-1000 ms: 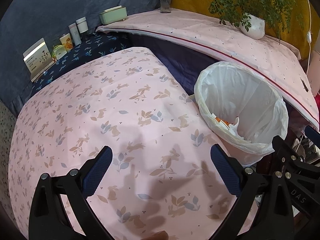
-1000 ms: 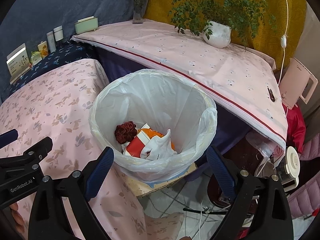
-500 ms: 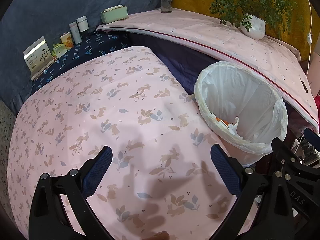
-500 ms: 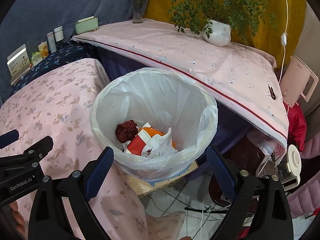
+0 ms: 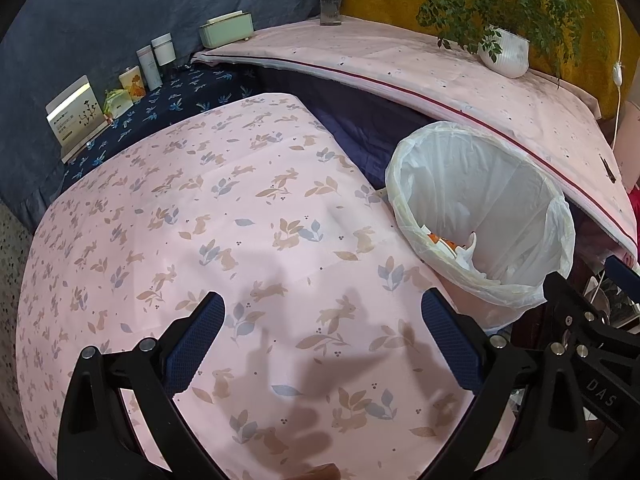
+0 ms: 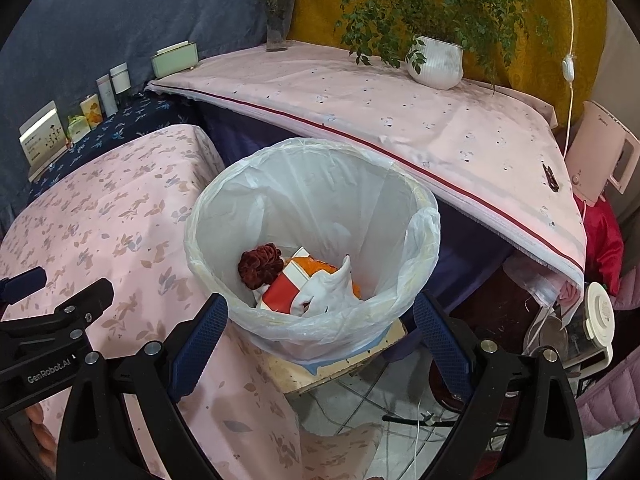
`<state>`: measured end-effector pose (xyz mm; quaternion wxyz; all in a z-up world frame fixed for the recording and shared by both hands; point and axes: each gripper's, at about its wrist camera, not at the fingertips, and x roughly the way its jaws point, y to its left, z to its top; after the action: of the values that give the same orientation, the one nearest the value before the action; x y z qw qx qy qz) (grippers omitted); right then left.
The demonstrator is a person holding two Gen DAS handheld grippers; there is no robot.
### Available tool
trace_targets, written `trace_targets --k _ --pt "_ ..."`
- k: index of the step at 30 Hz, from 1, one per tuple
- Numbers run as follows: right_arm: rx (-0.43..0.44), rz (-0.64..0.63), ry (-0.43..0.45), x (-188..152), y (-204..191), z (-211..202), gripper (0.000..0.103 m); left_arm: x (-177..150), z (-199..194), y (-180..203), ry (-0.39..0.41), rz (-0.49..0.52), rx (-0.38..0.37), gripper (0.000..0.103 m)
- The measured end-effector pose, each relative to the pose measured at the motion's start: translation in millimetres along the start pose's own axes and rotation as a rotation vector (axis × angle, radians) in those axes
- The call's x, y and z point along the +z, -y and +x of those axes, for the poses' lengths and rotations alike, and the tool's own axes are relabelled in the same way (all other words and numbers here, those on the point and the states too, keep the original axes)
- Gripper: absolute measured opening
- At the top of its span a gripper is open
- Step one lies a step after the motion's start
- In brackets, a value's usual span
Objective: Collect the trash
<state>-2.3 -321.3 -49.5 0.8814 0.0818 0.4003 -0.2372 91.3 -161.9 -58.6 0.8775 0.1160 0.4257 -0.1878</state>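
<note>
Trash (image 6: 304, 284) already lies at the bottom of the lined bin (image 6: 416, 248), which stands just beside the pink tablecloth (image 5: 224, 216). To the left, our left gripper (image 5: 322, 340) hangs spread and empty over bare cloth. To the right, our right gripper (image 6: 320, 334) is spread and empty above the bin. We judge the collecting nearly done; next we look for any leftover scrap.

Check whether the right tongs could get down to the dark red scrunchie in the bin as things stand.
Probably yes. The right tongs are open, empty and just above the bin's near rim. The scrunchie lies uncovered on top of the trash, with nothing across the bin's mouth.
</note>
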Motion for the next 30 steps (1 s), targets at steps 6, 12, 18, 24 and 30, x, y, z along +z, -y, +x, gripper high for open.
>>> trace_targets --k 6,12,18,24,30 --pt "-0.006 -0.004 0.002 -0.3 -0.7 1.2 0.09 -0.2 1.3 4.5 -0.002 0.009 0.001 0.094" --pt "-0.01 0.0 0.002 -0.6 1.0 2.3 0.09 0.2 1.3 3.7 -0.001 0.008 0.001 0.094" --pt "-0.011 0.004 0.0 -1.0 2.0 3.2 0.09 0.5 1.0 3.6 -0.002 0.009 -0.001 0.094" --pt "-0.016 0.005 -0.001 -1.8 3.9 3.4 0.09 0.6 3.0 9.5 -0.004 0.015 -0.01 0.094" --pt "-0.02 0.006 -0.001 -2.5 4.6 2.0 0.09 -0.1 0.4 12.5 0.005 0.023 -0.017 0.094"
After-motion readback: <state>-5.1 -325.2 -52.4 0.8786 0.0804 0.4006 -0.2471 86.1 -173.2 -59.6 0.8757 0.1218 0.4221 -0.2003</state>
